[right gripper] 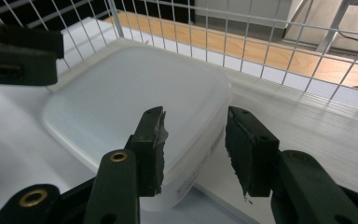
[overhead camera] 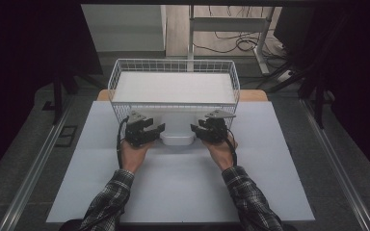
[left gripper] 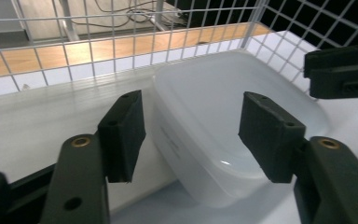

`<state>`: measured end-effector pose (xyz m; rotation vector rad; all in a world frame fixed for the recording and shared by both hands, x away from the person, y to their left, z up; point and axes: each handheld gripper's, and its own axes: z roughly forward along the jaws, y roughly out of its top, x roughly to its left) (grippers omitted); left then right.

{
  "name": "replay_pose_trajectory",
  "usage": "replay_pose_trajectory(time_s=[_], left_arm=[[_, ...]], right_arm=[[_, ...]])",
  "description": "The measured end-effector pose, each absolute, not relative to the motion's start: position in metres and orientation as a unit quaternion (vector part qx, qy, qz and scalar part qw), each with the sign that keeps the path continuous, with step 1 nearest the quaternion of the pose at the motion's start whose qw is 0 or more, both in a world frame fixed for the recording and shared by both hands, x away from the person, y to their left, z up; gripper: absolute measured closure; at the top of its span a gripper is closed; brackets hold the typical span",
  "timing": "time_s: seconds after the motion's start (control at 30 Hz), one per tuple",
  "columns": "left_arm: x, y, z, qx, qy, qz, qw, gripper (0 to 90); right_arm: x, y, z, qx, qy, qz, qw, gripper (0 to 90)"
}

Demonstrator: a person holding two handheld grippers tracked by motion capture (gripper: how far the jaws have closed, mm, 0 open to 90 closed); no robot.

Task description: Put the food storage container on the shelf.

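A white translucent plastic container (overhead camera: 177, 127) lies on the pale mat right in front of a white wire basket (overhead camera: 173, 65). My left gripper (overhead camera: 160, 131) is at the container's left side and my right gripper (overhead camera: 196, 130) at its right side. In the left gripper view the container (left gripper: 233, 102) lies between the open jaws of my left gripper (left gripper: 191, 135), and the pads stand clear of it. In the right gripper view my right gripper (right gripper: 193, 149) straddles the edge of the container (right gripper: 130, 98) with a gap on both sides.
The basket holds a flat white slab (overhead camera: 173, 86) and its wire wall (left gripper: 98, 42) rises just behind the container. The pale mat (overhead camera: 173, 183) covers the table in front of the hands. A desk frame and cables (overhead camera: 236, 41) stand beyond the table.
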<state>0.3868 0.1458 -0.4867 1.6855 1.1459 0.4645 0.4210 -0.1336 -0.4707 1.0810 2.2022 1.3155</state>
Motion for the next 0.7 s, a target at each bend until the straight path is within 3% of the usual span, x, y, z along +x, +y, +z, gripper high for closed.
replay_pose_trajectory(time_s=[0.17,0.4,0.7], left_arm=[[0.371,0.147,-0.485,0.711,0.456,0.180,0.504,35.3],[0.347,0.154,-0.490,0.728,0.429,0.130,0.519,19.8],[0.302,0.158,-0.501,0.751,0.412,0.139,0.497,9.2]], right_arm=[[0.416,-0.137,-0.468,0.382,0.777,0.474,0.159,61.2],[0.401,-0.139,-0.465,0.364,0.788,0.476,0.143,79.4],[0.380,-0.128,-0.467,0.317,0.818,0.465,0.120,87.9]])
